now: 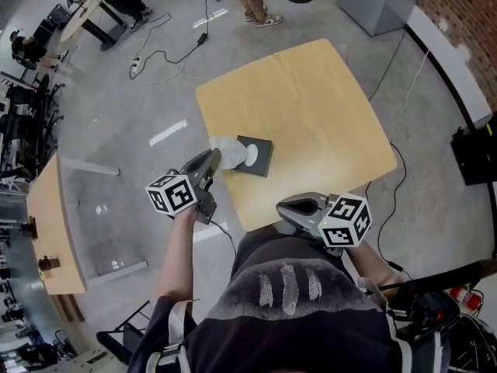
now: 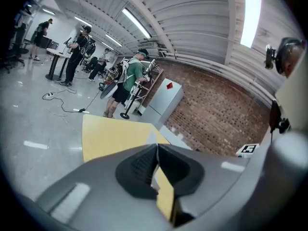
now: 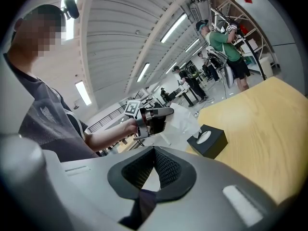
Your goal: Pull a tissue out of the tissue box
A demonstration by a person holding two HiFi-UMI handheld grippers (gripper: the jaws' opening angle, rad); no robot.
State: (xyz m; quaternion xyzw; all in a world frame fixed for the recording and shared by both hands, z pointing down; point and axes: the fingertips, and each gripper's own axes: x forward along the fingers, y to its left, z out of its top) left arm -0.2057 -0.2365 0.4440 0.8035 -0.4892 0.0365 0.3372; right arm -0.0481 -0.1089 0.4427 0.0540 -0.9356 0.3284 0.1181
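Observation:
A black tissue box (image 1: 256, 155) stands near the left edge of the wooden table (image 1: 311, 107). A white tissue (image 1: 231, 151) stretches from its top opening out to the left. My left gripper (image 1: 216, 157) is shut on the tissue's free end, just off the table's left edge. In the left gripper view a pale sliver of tissue (image 2: 153, 137) shows above the closed left gripper (image 2: 157, 146). The right gripper view shows the box (image 3: 208, 141), the raised tissue (image 3: 186, 121) and the left gripper (image 3: 166, 113) gripping it. My right gripper (image 1: 283, 207) (image 3: 154, 149) is shut on nothing, at the table's near edge.
A second wooden table (image 1: 54, 224) stands to the left and a grey cabinet (image 1: 384, 2) at the back right. Cables (image 1: 167, 49) trail over the concrete floor. Several people (image 2: 127, 81) stand far off by a brick wall (image 2: 216, 114).

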